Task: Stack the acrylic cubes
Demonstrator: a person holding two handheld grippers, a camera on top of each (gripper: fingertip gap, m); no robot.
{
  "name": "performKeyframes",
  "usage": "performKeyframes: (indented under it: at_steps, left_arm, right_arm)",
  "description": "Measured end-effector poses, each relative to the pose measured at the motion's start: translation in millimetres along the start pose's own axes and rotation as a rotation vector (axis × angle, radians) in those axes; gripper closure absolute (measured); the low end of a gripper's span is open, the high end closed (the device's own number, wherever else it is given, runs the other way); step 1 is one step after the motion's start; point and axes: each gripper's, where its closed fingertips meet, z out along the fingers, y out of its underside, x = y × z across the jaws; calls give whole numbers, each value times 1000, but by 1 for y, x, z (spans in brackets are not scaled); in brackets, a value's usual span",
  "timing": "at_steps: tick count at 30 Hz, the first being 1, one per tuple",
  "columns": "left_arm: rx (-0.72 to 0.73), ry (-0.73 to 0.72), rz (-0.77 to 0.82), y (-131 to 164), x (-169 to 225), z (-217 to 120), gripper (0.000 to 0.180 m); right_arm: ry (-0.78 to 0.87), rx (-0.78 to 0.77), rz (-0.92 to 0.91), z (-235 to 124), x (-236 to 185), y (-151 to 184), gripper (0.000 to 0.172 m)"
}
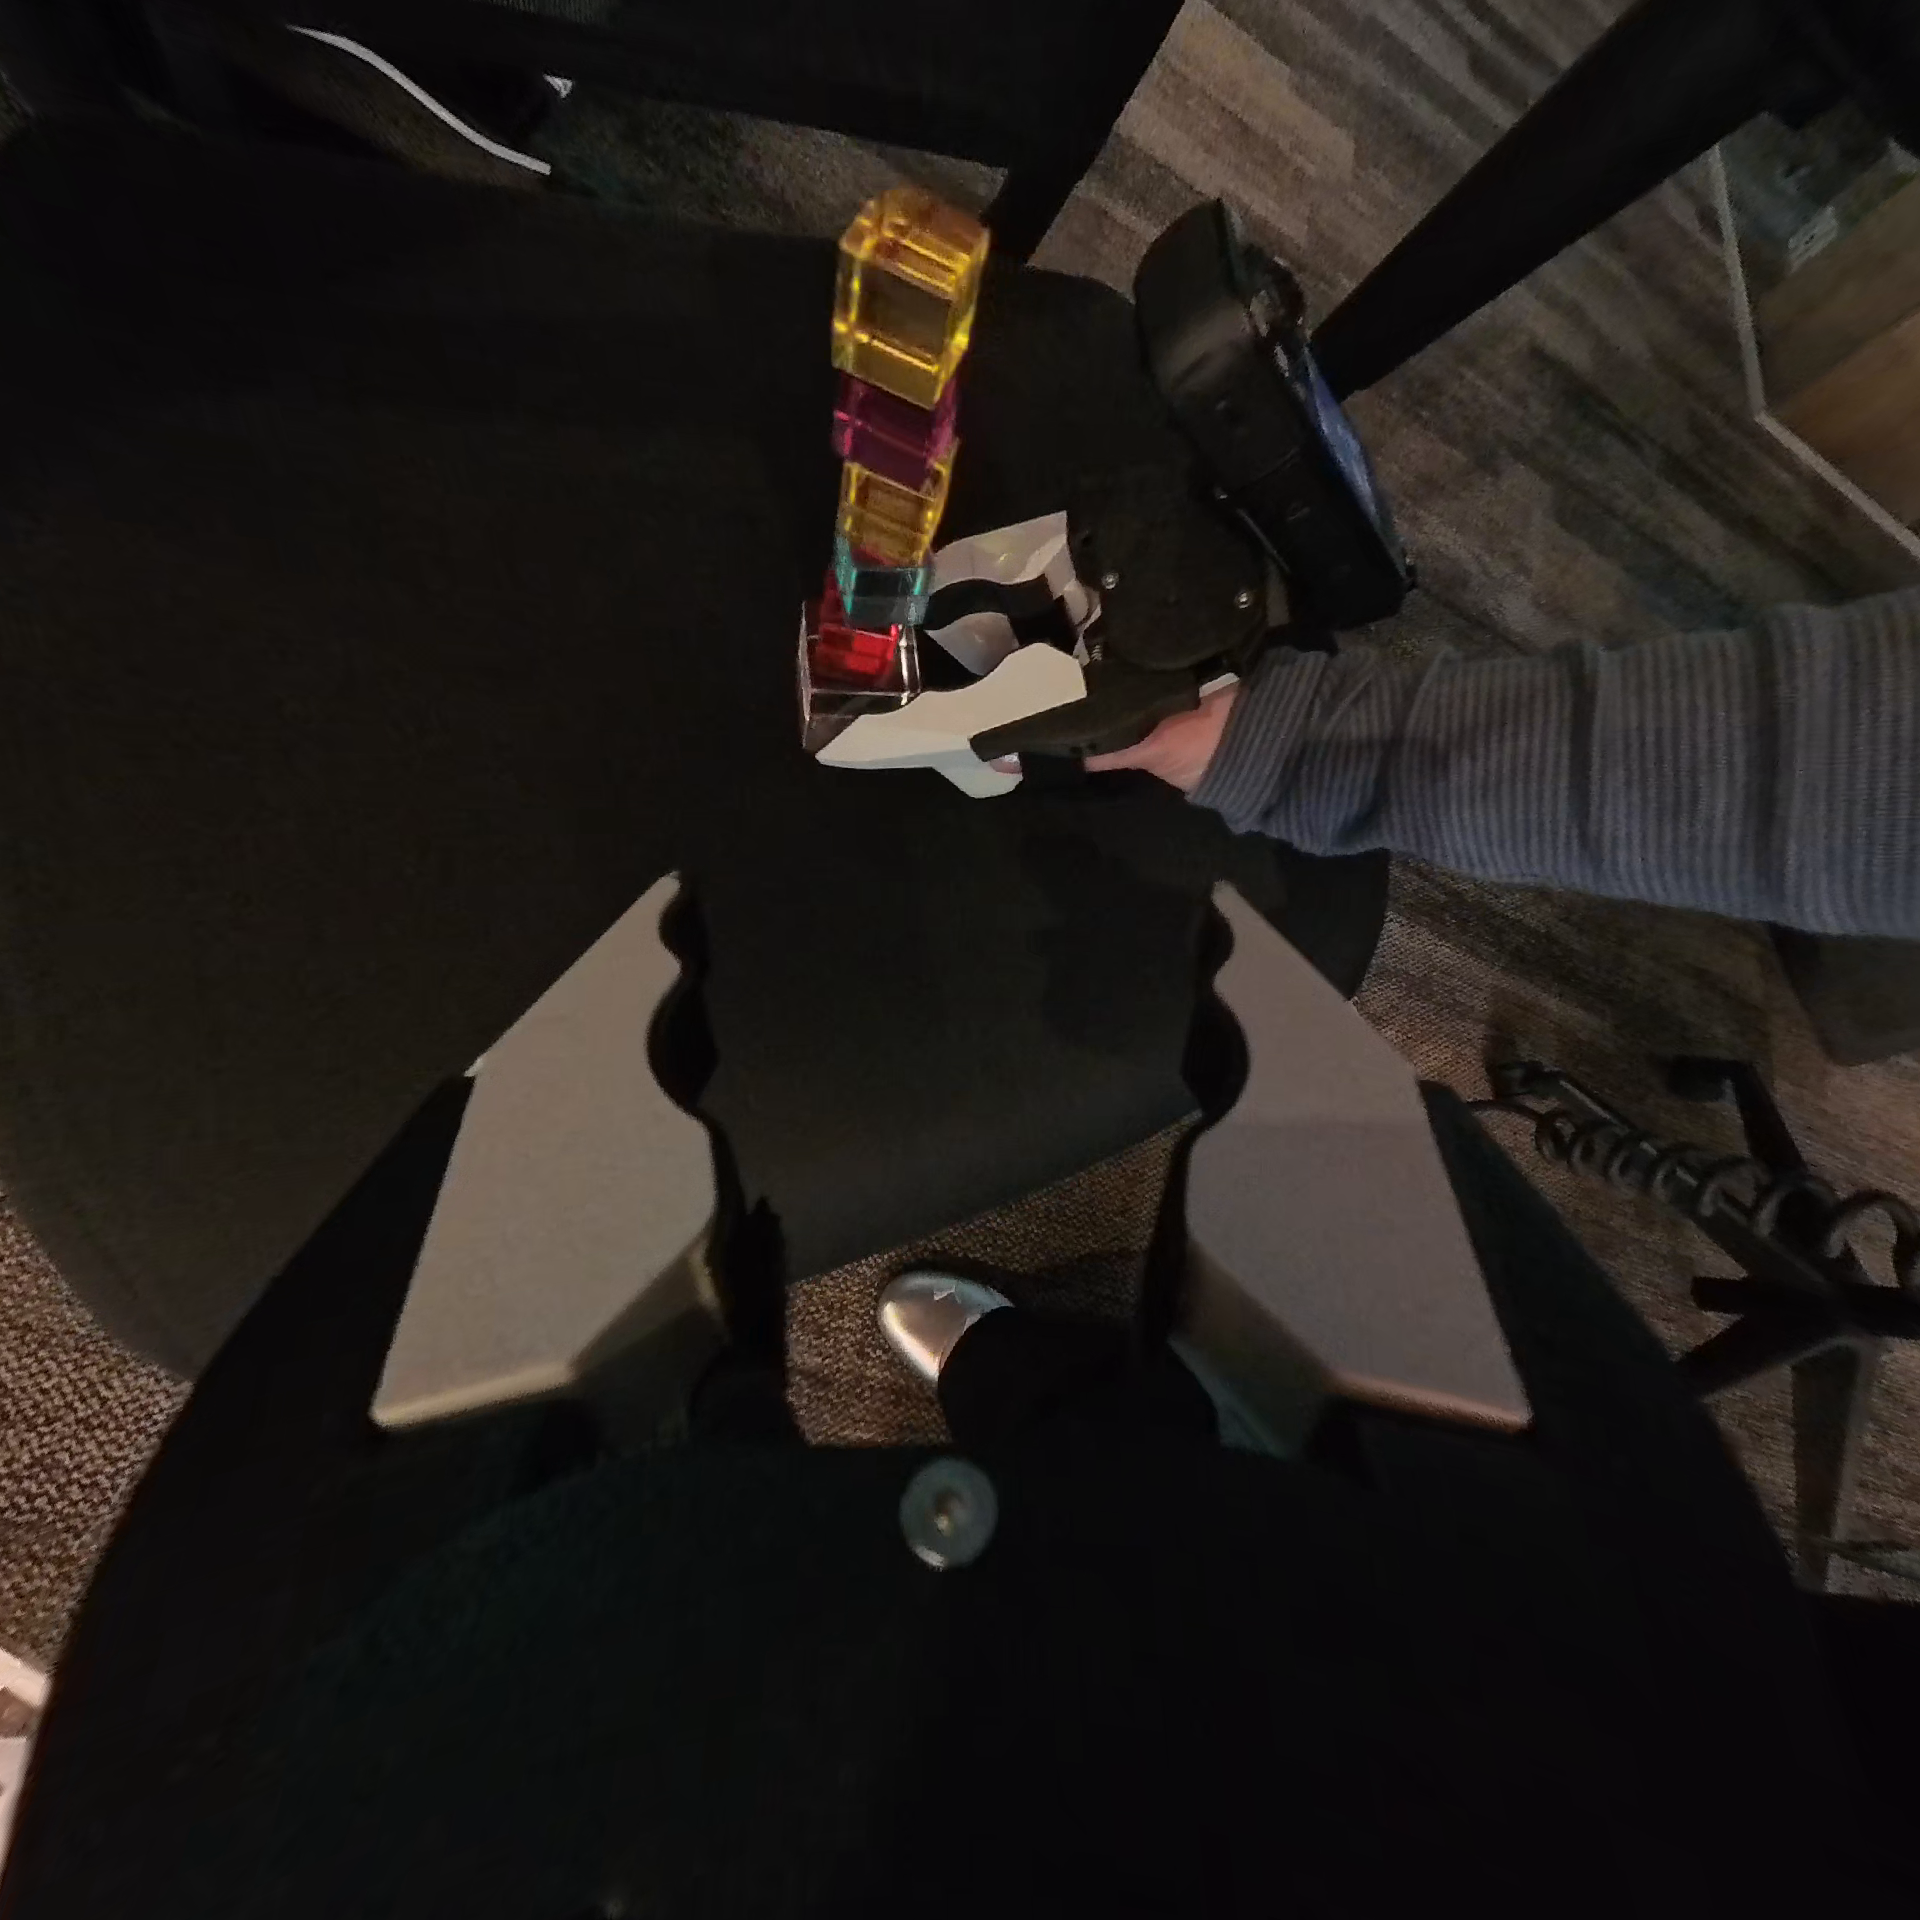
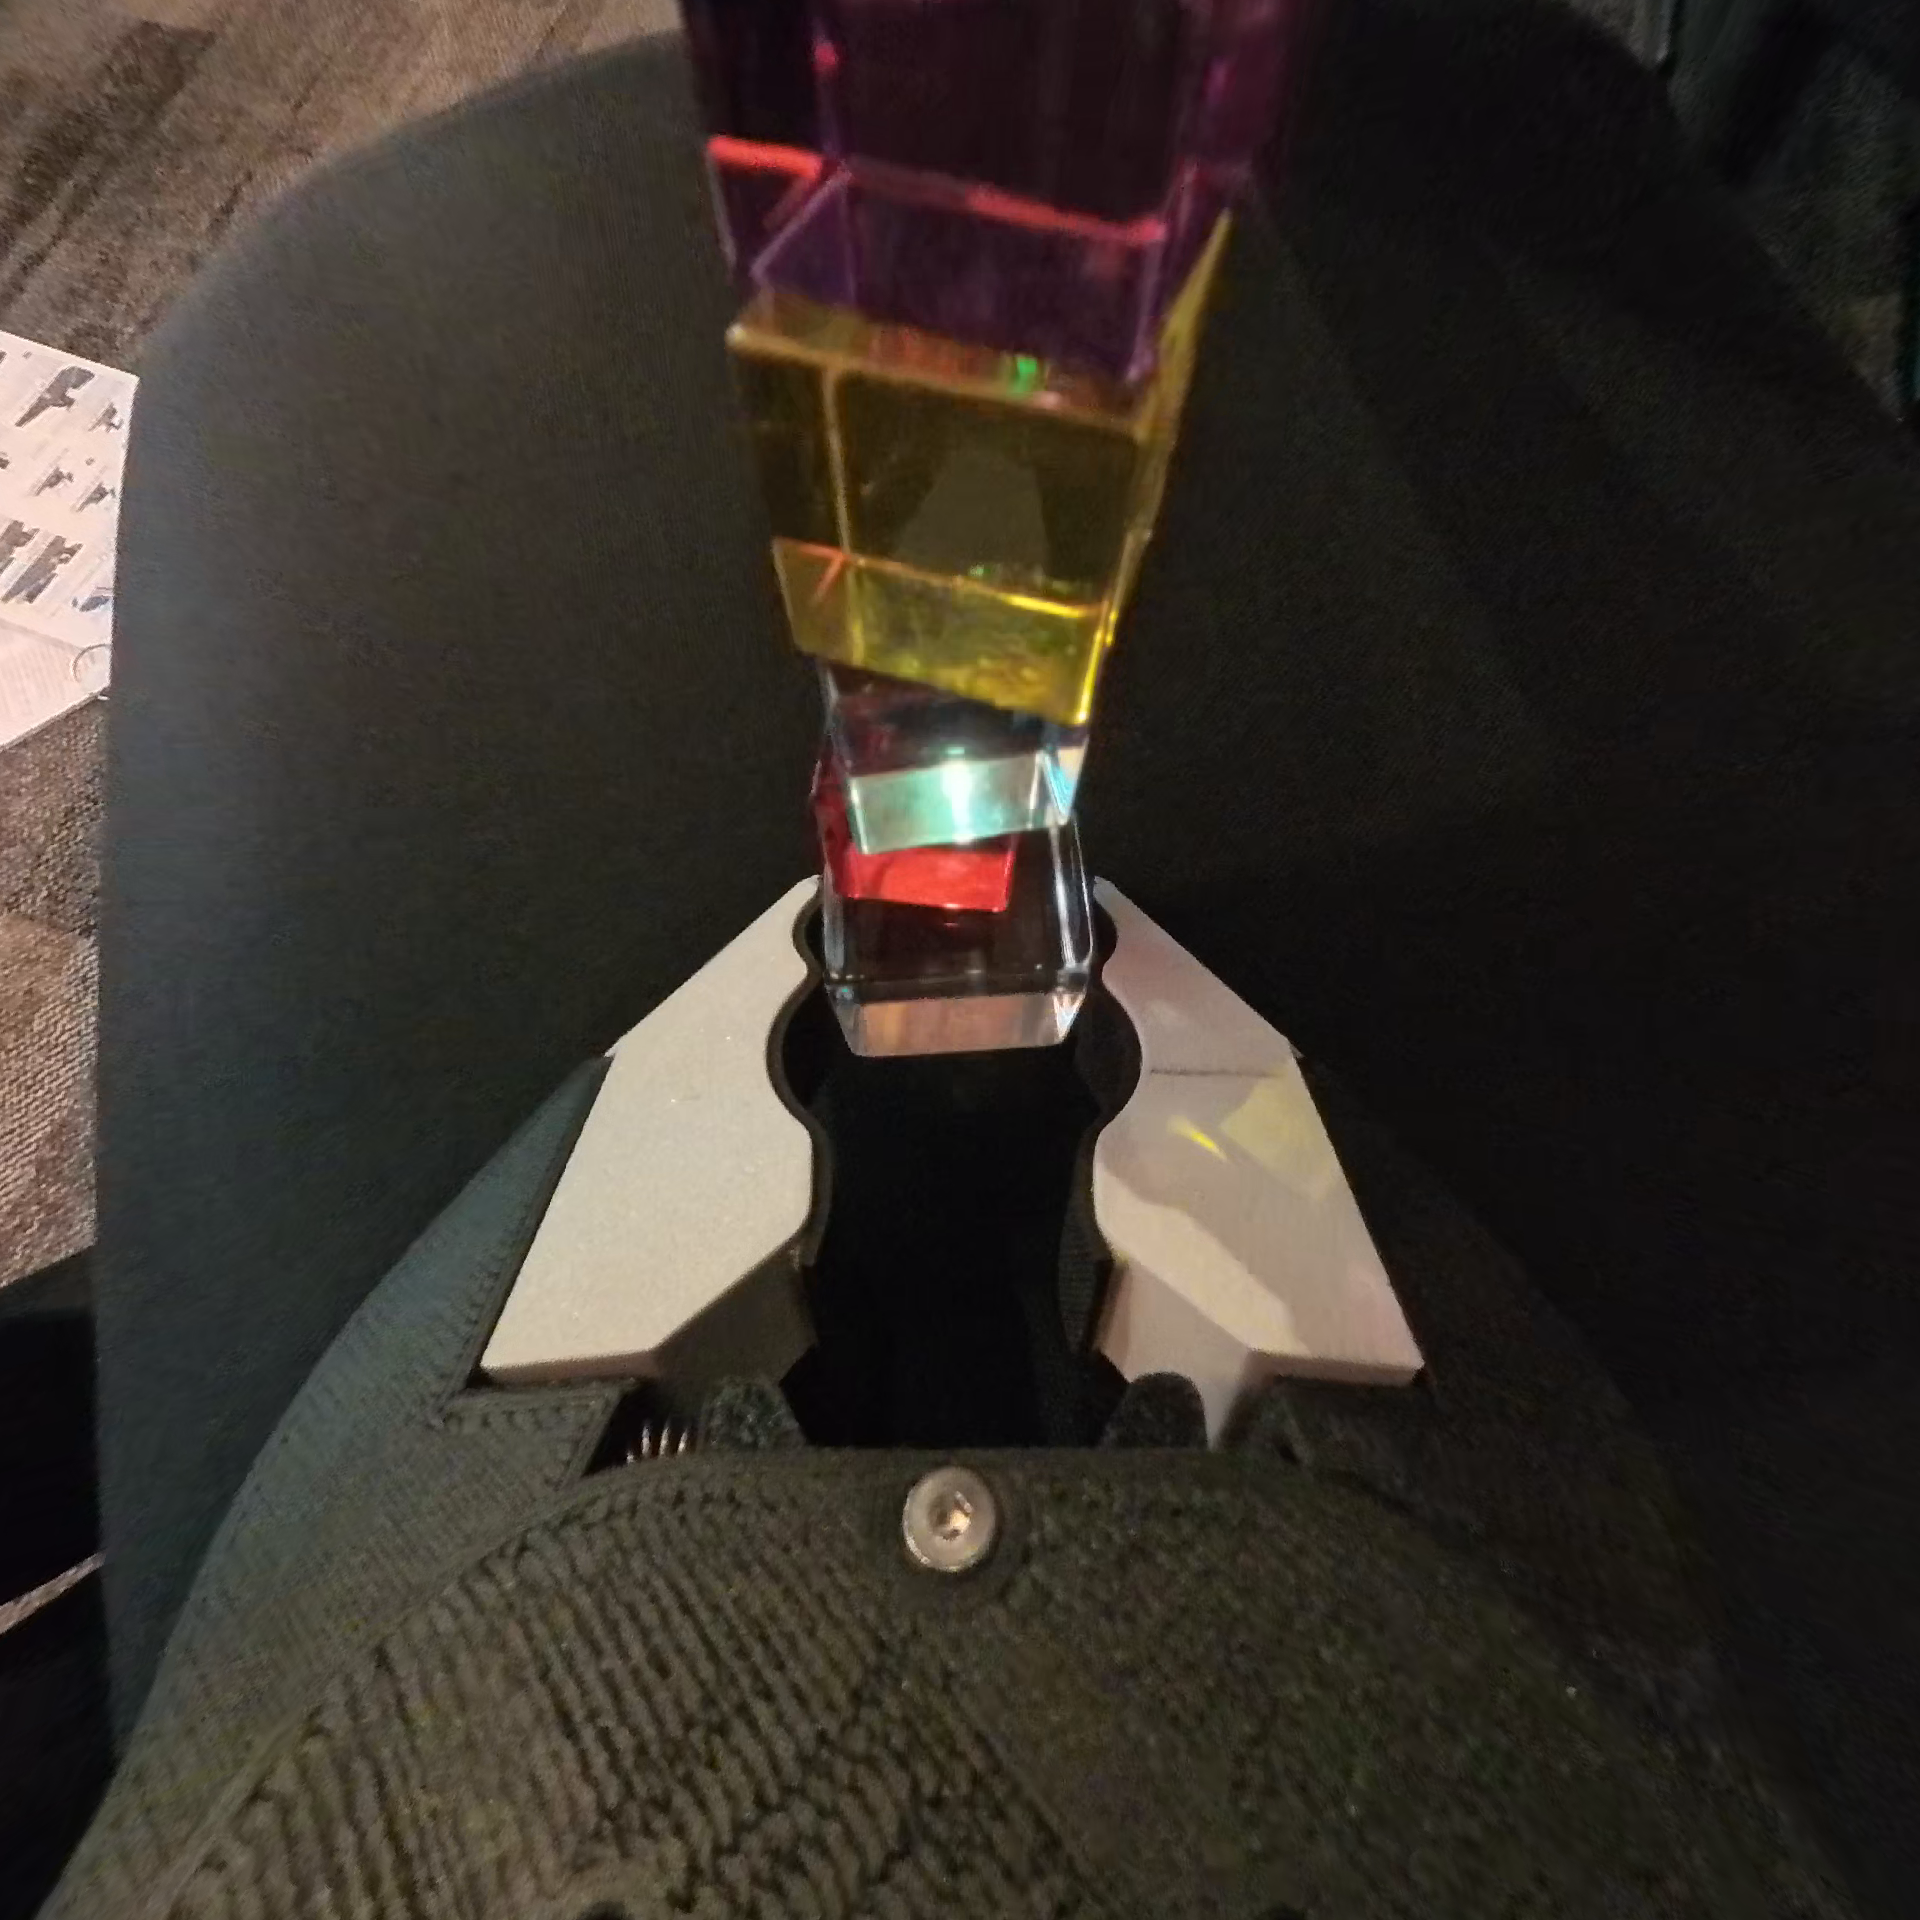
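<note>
A tower of see-through cubes stands on a black surface (image 1: 416,623). In the left wrist view it goes from a clear cube (image 1: 857,696) through red (image 1: 854,646), cyan (image 1: 883,592), yellow (image 1: 891,509) and magenta (image 1: 894,421) to a large yellow cube (image 1: 906,296). My right gripper (image 2: 956,914) is shut on the clear cube (image 2: 956,987) at the tower's small end, with a pad against each side. It also shows in the left wrist view (image 1: 883,675), held by a hand in a grey-blue sleeve (image 1: 1558,758). My left gripper (image 1: 945,904) is wide open and empty, well short of the tower.
Grey carpet (image 1: 1558,436) lies around the black surface. Dark legs (image 1: 1455,218) cross at the upper right. A coiled black cable (image 1: 1704,1184) lies at the right. A printed sheet (image 2: 52,540) lies on the carpet at the left. Spacing between my two grippers at the tips: around 20 centimeters.
</note>
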Motion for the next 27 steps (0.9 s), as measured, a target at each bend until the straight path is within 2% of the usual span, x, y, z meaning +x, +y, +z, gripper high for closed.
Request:
performKeyframes:
  at_steps: [3, 7, 10, 12, 14, 16, 17, 19, 22, 27]
  left_arm:
    - [15, 13, -22, -6, -1, 11, 87]
    - [40, 28, -46, -36, -18, 57, 70]
    - [45, 200, -46, -68, -21, 107, 55]
    - [5, 317, -45, -78, -17, 130, 76]
    - [-32, 426, -33, -81, -7, 138, 127]
    - [-125, 414, 10, -66, -5, 145, 167]
    - [-164, 393, 55, -55, -5, 147, 180]
    - [-230, 334, 108, -33, -8, 150, 180]
    - [-243, 279, 60, -14, -15, 152, 180]
    - [-136, 206, -87, -14, -27, 144, 180]
  right_arm:
    - [-1, 4, -6, 0, -1, 0, 127]
    - [-7, 6, -16, 1, -2, 1, 127]
    - [-17, 5, -33, 2, -4, 1, 127]
    - [-21, 4, -47, 1, -6, 1, 126]
    - [-19, 5, -61, 1, -6, 1, 127]
    - [-13, 1, -70, 1, -6, 1, 126]
    - [-10, 0, -71, 1, -6, 1, 126]
    - [-5, -5, -67, 1, -5, 1, 126]
    - [-18, -14, -68, 2, -6, 2, 126]
    - [-31, -18, -39, -1, -7, 4, 126]
